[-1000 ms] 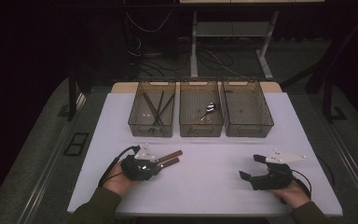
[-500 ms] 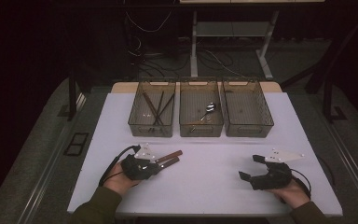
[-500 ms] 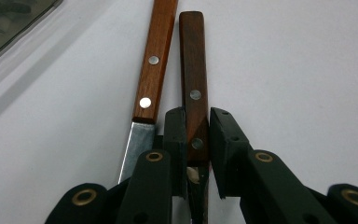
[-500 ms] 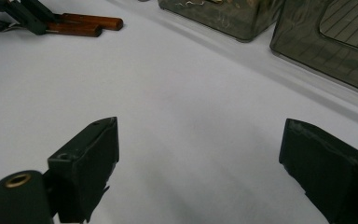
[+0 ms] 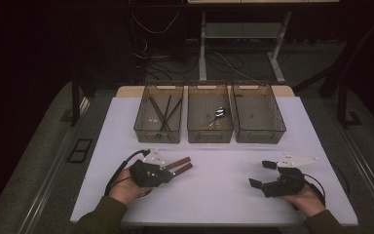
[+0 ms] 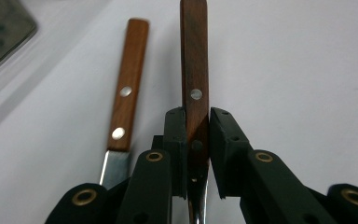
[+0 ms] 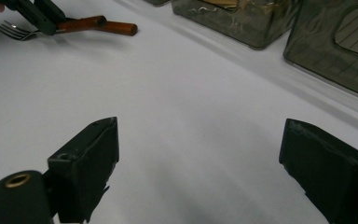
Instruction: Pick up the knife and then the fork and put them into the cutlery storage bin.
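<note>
Jaws of the left gripper (image 6: pixel 197 140) are clamped on the wooden handle of one utensil (image 6: pixel 194 74), both black pads pressed flat against its sides just behind a rivet. They have just been closing, with that handle between them. From the left gripper view, the gripped handle runs straight out ahead of the jaws, over the white table (image 6: pixel 298 70). A second wooden-handled utensil (image 6: pixel 127 93) lies on the table just beside it, to its left in that view, two rivets visible and a strip of bare metal blade below the wood; it is not between the pads.

From above, the left gripper (image 5: pixel 168 170) sits at the near left of the table, the two brown handles pointing right and slightly away from the person's hand (image 5: pixel 124 187). From the right gripper view, fork tines (image 7: pixel 11 30) show behind the far-off left gripper, at the other end of the handles.

Jaws of the right gripper (image 7: pixel 200 168) stand wide apart, nothing between them, bare tabletop below. From above, the right gripper (image 5: pixel 262 174) rests at the near right, well apart from the utensils.

Three clear bins stand in a row at the far side: left bin (image 5: pixel 141 127) holds dark chopsticks, middle bin (image 5: pixel 195 132) a spoon, right bin (image 5: pixel 276 127) contents I cannot tell.
</note>
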